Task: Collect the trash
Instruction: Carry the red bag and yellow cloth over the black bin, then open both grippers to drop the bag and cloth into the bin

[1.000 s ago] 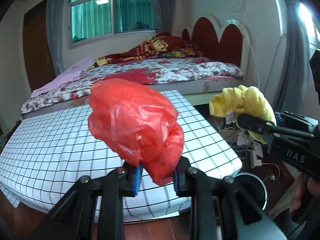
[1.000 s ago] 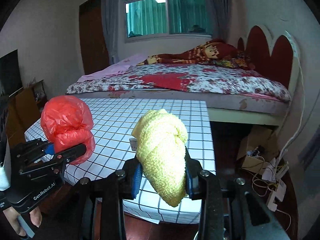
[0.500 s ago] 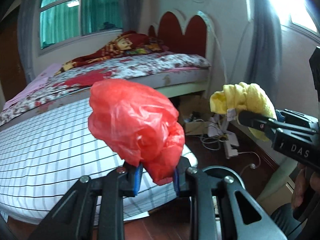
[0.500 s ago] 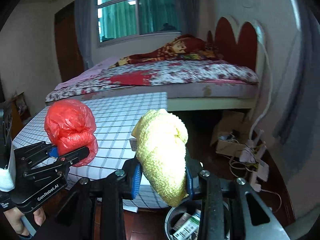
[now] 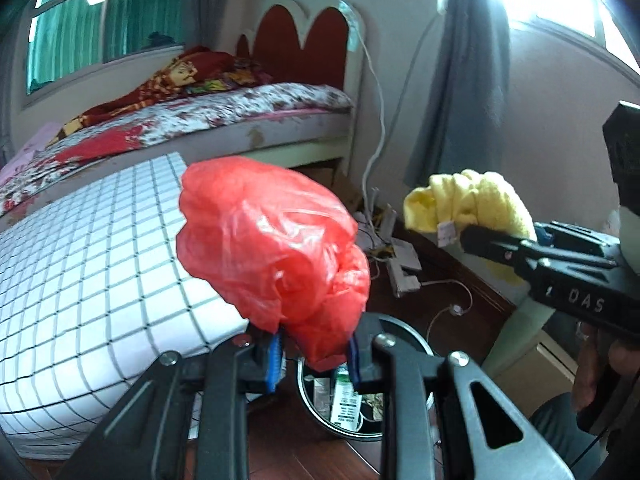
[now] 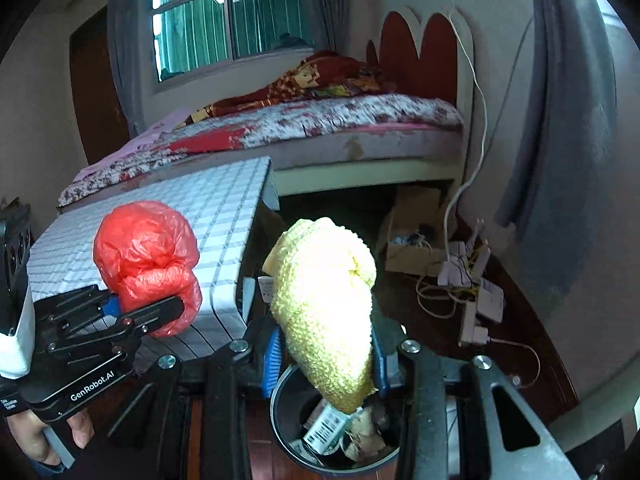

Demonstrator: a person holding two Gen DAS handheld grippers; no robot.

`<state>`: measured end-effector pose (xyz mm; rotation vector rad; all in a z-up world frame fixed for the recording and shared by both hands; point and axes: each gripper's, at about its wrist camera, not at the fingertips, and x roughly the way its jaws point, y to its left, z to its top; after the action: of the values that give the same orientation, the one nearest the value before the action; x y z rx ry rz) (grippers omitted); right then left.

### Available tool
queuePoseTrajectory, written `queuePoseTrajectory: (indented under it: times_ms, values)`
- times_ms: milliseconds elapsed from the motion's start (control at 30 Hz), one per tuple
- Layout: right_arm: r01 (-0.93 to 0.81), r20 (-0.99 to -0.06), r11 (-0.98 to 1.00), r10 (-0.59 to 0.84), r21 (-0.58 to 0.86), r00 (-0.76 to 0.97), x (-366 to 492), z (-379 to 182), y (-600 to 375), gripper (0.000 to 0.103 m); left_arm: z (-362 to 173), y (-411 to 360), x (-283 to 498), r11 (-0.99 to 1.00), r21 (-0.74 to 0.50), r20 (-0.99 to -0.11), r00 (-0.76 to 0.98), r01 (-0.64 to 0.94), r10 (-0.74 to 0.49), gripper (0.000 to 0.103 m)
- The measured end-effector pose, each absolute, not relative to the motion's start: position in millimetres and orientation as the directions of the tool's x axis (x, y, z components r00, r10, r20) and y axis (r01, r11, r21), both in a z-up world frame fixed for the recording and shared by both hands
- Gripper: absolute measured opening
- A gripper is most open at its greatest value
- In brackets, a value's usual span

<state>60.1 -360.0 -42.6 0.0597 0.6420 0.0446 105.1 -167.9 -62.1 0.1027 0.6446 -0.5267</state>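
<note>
Two grippers, each loaded. Room: a bedroom with dark wood floor (image 6: pixel 516 344). Bed (image 6: pixel 320 124) with floral cover and a red scalloped headboard (image 6: pixel 416 56) against the far wall; green-curtained window (image 6: pixel 228 16) behind it; grey curtain (image 6: pixel 560 120) at right. In front of the bed, a table with white grid-patterned cloth (image 5: pixel 80 248), its near corner just beside the bin.

Floor clutter by the wall: an open cardboard box (image 6: pixel 412 240), a power strip (image 6: pixel 476 312) and tangled cables, well apart from the bin.

Container: a round dark trash bin (image 6: pixel 288 432) on the floor below both grippers. Inside, a small barcoded carton (image 6: pixel 324 426) and crumpled paper scraps; the rest is hidden by the gripper frames.

Left gripper (image 5: pixel 314 354): jaws pinched on the lower end of a crumpled red plastic bag (image 5: pixel 272 256), the bag bulging above the blue pads. From the left wrist view it sits over the bin's rim; from the right wrist view it appears over the table's edge (image 6: pixel 148 264).

Right gripper (image 6: pixel 324 354): jaws clamped on a yellow fuzzy cloth (image 6: pixel 324 308), its lower tip hanging over the bin's opening, close above the carton.
</note>
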Motion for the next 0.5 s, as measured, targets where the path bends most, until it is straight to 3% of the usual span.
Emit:
queuePoseTrajectory:
  times_ms: [500]
  values:
    - [-0.044, -0.697, 0.996, 0.084, 0.075, 0.712, 66.8, -124.8, -391.1, 0.038, -137.0, -201.0, 114.1, 0.813, -0.118, -0.709, 0.525, 0.57, -0.471, 0.034]
